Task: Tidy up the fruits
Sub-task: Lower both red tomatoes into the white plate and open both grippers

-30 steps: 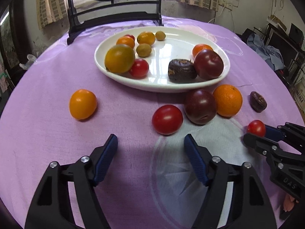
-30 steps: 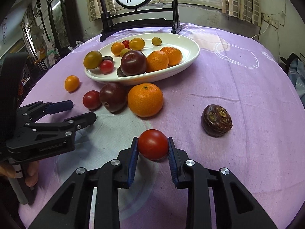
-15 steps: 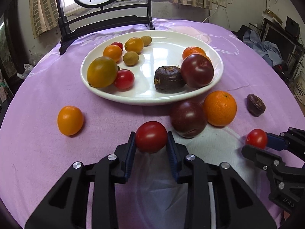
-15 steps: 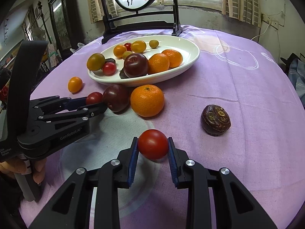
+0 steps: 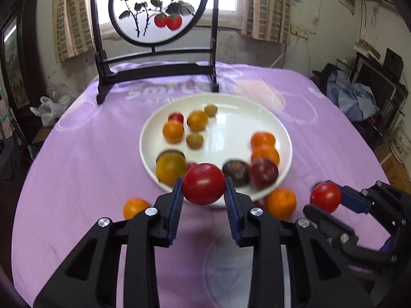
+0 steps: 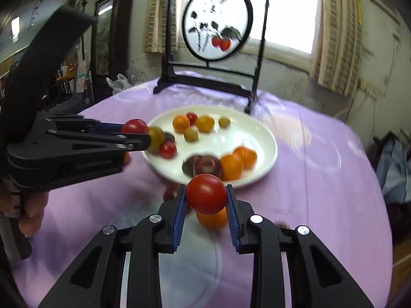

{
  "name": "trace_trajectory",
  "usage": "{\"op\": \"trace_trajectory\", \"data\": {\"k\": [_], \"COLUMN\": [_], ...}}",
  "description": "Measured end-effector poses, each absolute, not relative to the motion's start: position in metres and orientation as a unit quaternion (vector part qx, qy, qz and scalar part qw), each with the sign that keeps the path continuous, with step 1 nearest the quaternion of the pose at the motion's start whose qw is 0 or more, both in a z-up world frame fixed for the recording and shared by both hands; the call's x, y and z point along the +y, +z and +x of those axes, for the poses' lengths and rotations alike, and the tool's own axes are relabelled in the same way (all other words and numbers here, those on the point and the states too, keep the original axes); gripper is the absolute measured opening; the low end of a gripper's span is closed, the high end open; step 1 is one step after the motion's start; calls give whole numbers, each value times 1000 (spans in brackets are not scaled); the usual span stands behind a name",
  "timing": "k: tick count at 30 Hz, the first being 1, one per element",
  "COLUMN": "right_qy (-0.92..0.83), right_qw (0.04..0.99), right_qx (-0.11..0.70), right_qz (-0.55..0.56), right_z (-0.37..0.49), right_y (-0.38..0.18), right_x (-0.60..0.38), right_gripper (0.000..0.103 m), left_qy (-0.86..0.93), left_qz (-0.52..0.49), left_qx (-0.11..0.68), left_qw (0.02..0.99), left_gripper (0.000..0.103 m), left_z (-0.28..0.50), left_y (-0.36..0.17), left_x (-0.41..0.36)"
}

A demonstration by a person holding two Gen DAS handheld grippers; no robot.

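My left gripper (image 5: 203,192) is shut on a red tomato (image 5: 203,183), held in the air just in front of the white plate (image 5: 231,118). My right gripper (image 6: 206,200) is shut on a second red tomato (image 6: 206,193), also lifted above the purple cloth. Each gripper shows in the other's view: the right gripper (image 5: 324,200) with its tomato (image 5: 325,196) at the right, the left gripper (image 6: 138,133) with its tomato (image 6: 133,126) at the left. The plate (image 6: 267,138) holds several fruits. An orange (image 5: 280,202) and a small orange fruit (image 5: 134,207) lie on the cloth.
A black framed screen with a round painted panel (image 5: 156,10) stands on the table behind the plate. A person's hand (image 6: 28,205) grips the left tool's handle. A dark fruit (image 6: 171,192) lies near the plate, partly hidden by my right fingers. Clutter lines the room's right side.
The left gripper closed on the red tomato on the cloth. Both grippers then rose with their tomatoes, so the plate now looks lower and farther away.
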State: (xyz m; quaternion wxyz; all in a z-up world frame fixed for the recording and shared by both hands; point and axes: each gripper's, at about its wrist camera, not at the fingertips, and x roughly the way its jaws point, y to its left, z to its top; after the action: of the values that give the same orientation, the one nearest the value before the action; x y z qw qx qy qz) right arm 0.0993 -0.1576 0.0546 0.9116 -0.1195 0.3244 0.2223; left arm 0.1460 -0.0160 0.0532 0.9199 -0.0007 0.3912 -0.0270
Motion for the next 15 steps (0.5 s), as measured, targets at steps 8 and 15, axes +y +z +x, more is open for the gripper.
{"op": "trace_trajectory", "data": {"k": [8, 15], "right_qy": [201, 186], "right_qw": [916, 915], "right_qx": [319, 344], "right_qz": [-136, -100], "right_z": [154, 185], "right_y": [45, 29], "right_x": [-126, -125], "right_gripper": [30, 64], "left_qy": [9, 34], "left_qz": [2, 7], "left_qx": [417, 418], "left_qw": [909, 908], "left_gripper": [31, 70], "left_z": [203, 224], "left_y": [42, 29], "left_x": [-7, -5]}}
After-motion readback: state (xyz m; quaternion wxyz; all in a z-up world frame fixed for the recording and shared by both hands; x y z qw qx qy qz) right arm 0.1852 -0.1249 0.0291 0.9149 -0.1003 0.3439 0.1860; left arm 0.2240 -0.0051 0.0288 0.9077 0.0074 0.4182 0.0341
